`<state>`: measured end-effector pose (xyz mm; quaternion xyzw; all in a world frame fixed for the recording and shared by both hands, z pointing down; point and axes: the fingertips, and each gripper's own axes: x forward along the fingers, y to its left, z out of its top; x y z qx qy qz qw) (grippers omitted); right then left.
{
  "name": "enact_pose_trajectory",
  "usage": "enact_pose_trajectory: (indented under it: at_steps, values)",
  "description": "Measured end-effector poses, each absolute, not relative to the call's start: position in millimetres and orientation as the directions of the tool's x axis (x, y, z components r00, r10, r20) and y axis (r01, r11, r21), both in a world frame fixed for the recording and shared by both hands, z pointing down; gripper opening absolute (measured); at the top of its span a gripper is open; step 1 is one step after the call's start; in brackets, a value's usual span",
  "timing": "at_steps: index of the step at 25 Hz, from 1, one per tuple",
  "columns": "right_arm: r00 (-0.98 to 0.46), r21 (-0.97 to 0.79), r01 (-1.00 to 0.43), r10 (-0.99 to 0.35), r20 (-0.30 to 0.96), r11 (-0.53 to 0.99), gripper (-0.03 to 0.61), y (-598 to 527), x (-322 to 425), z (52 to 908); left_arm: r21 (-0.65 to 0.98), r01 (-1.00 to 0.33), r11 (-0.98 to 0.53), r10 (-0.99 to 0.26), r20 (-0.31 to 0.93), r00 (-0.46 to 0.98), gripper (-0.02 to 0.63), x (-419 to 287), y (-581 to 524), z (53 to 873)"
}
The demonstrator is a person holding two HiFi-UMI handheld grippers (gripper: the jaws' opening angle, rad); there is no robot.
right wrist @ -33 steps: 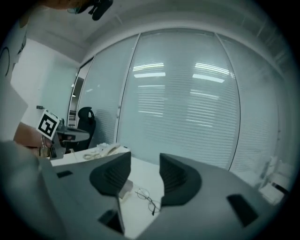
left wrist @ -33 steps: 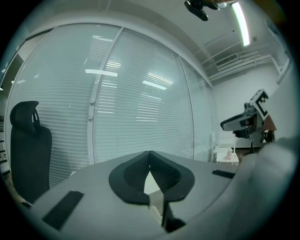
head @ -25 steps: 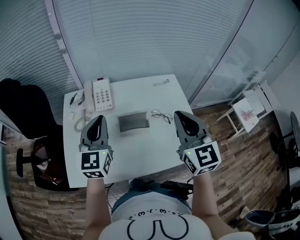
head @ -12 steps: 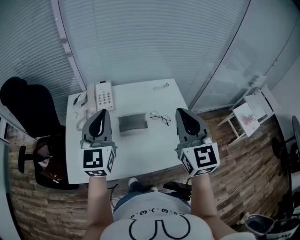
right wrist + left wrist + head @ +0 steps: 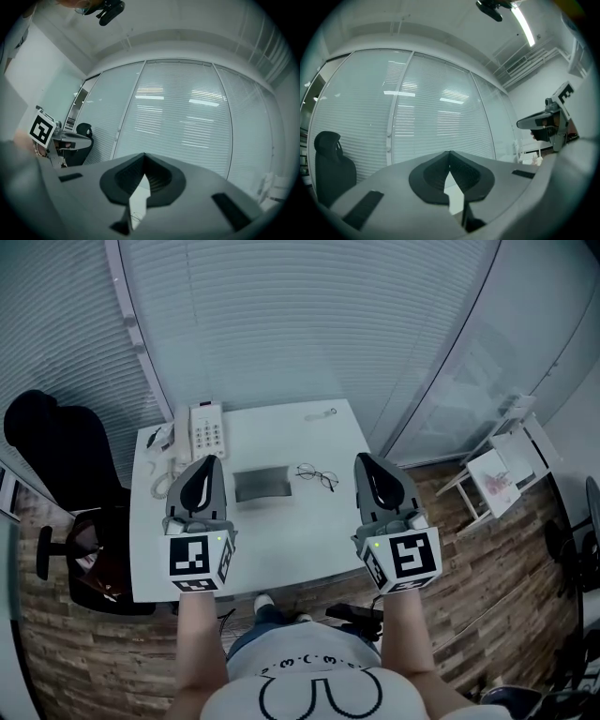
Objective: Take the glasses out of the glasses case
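Observation:
The grey glasses case (image 5: 263, 485) lies in the middle of the white table (image 5: 281, 540). The thin-rimmed glasses (image 5: 317, 475) lie on the tabletop just right of it, outside the case. My left gripper (image 5: 208, 461) hovers above the table to the left of the case, shut and empty. My right gripper (image 5: 363, 458) hovers to the right of the glasses, also shut and empty. Both are well above the table and point level toward the blinds. In the left gripper view the left gripper (image 5: 450, 154) has its tips meeting. The right gripper (image 5: 143, 156) looks the same in its own view.
A desk phone (image 5: 207, 430) with a coiled cord (image 5: 161, 486) sits at the table's far left. A small object (image 5: 323, 412) lies near the far edge. A black office chair (image 5: 56, 451) stands left of the table, a small side table (image 5: 497, 470) to the right. Blinds close the far side.
Both grippers have risen, still shut, and the table looks slightly smaller below them. The case and glasses have not moved on the table.

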<state>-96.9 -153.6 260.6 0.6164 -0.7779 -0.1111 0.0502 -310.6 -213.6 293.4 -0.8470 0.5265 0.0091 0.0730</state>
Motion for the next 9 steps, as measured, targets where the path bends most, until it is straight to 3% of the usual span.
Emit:
enact_pose_trajectory:
  at_steps: [9]
  values:
    - [-0.243,0.248,-0.943,-0.968,-0.057,0.222,0.008,-149.7,-99.6,260.8,-0.125,-0.89,-0.438,-0.888,-0.093,0.45,0.015,-313.7,-208.2,291.8]
